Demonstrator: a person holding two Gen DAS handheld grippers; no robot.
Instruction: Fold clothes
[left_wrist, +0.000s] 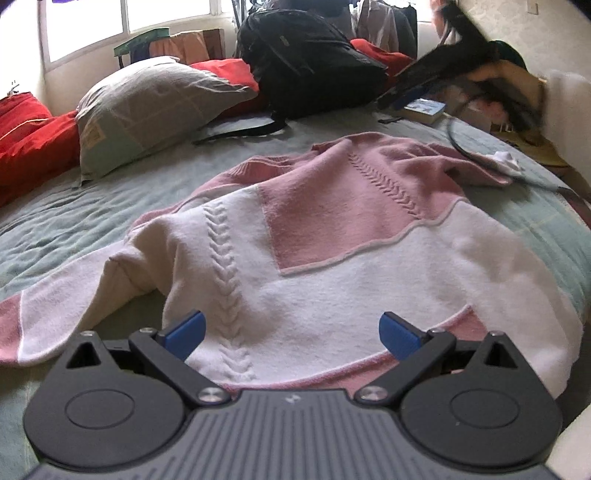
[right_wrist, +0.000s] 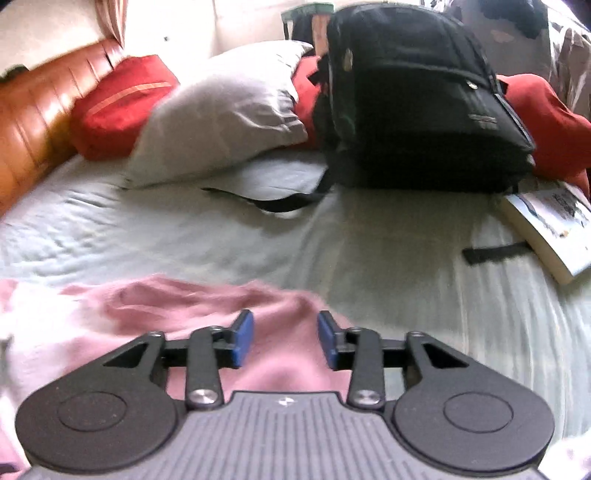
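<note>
A pink and white knitted sweater (left_wrist: 332, 258) with raised cable stitching lies spread flat on the pale green bedsheet (left_wrist: 110, 206). Its upper part is pink, the lower body white, with a pink hem band nearest the left wrist camera. One white sleeve with a pink cuff stretches out to the left, slightly rumpled.

Left gripper (left_wrist: 291, 334), black linkage with blue pads (left_wrist: 184, 332): jaws spread wide, nothing between them, tilted downward. Right gripper (right_wrist: 286, 339), same black and blue build: jaws partly apart, pads (right_wrist: 242, 338) parallel, nothing clamped, tilted downward; seen from left wrist view raised at far right, blurred, bare hand (left_wrist: 506, 75) gripping its handle
</note>
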